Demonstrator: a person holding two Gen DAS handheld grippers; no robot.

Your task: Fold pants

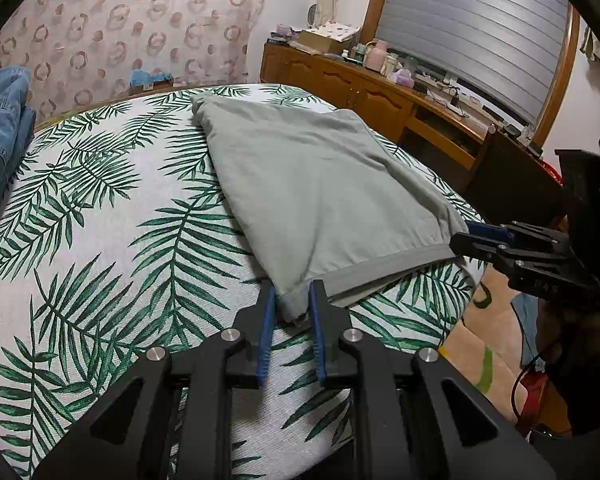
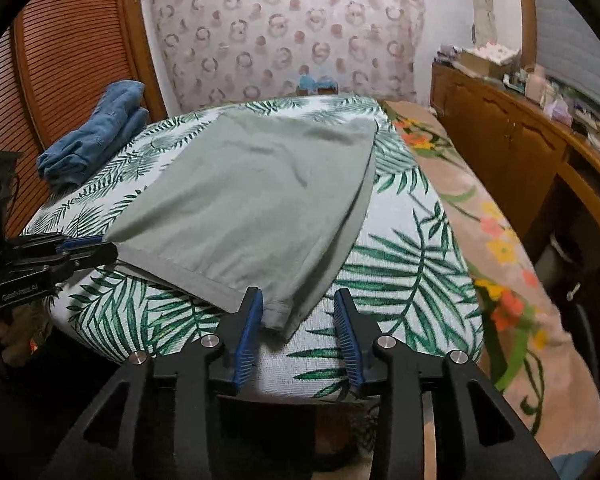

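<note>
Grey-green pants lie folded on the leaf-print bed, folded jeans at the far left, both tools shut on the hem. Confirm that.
Only one detail is wrong: the right wrist view shows the right tool open around the pants' corner. The left tool pinches its corner.

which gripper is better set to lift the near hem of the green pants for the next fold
Left. The left gripper already has its fingers closed around the near corner of the green pants. The right gripper is open, cloth only touching one finger.

Leaf-print cover (image 1: 100,240) spread as work surface; folded blue jeans (image 1: 0,132) lay on its far left edge; patterned curtain (image 1: 140,20) hung beyond its far end; wooden cabinet (image 1: 340,84), cluttered on top, stood to its right; floral rug (image 2: 500,248) lay on floor below its right side
</note>
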